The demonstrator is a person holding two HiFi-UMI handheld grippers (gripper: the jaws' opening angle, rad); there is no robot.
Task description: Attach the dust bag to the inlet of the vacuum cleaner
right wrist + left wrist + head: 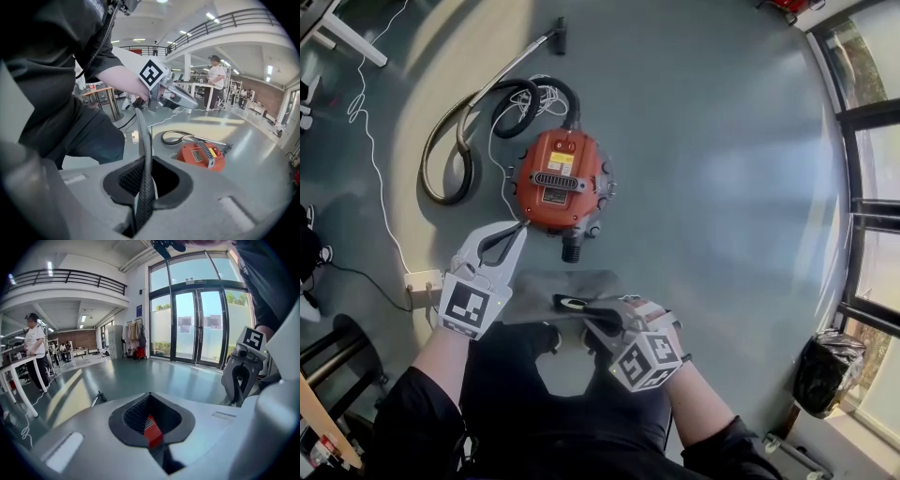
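Print on the label (560, 161) of the vacuum cleaner (586, 192) is too small to read, the dust bag (546, 291) is partly hidden under the right gripper (574, 303), and the table (342, 39) at upper left is cut off by the frame edge.

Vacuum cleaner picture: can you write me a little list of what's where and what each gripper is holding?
vacuum cleaner: orange, on the floor
hose: curled beside the vacuum cleaner
inlet: bare, no bag on it yet
dust bag: grey, near the inlet, not attached
right gripper: shut on the dust bag
left gripper: shut, holding nothing
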